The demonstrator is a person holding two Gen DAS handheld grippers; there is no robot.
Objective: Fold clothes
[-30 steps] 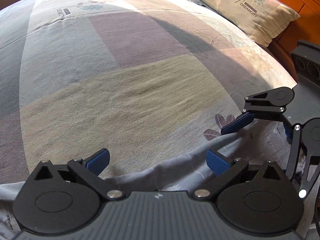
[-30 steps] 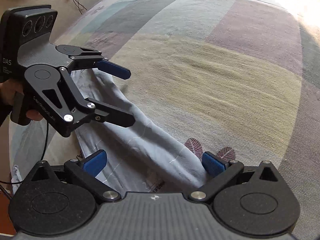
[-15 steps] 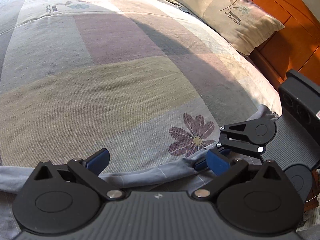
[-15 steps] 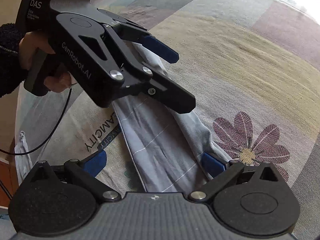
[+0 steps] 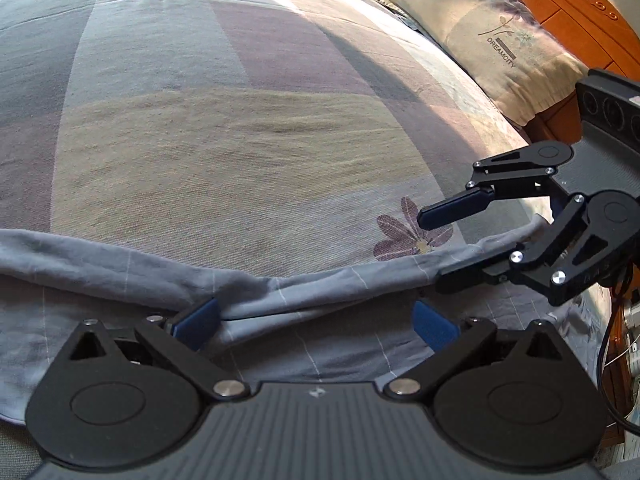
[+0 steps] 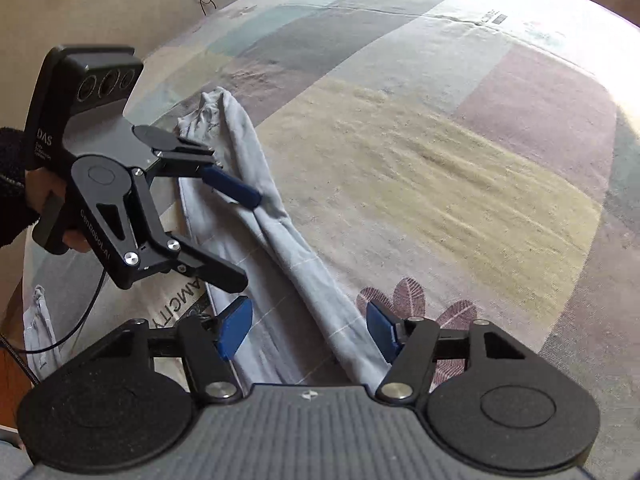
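left wrist view: left gripper (image 5: 316,318) with jaws apart over the bunched edge of the grey garment (image 5: 320,292), which lies along the near side of the bed (image 5: 224,148) — pillow (image 5: 492,36) far right. right wrist view: right gripper (image 6: 310,328) jaws closing, the garment's ridge (image 6: 296,256) between them — pads not yet pressing.
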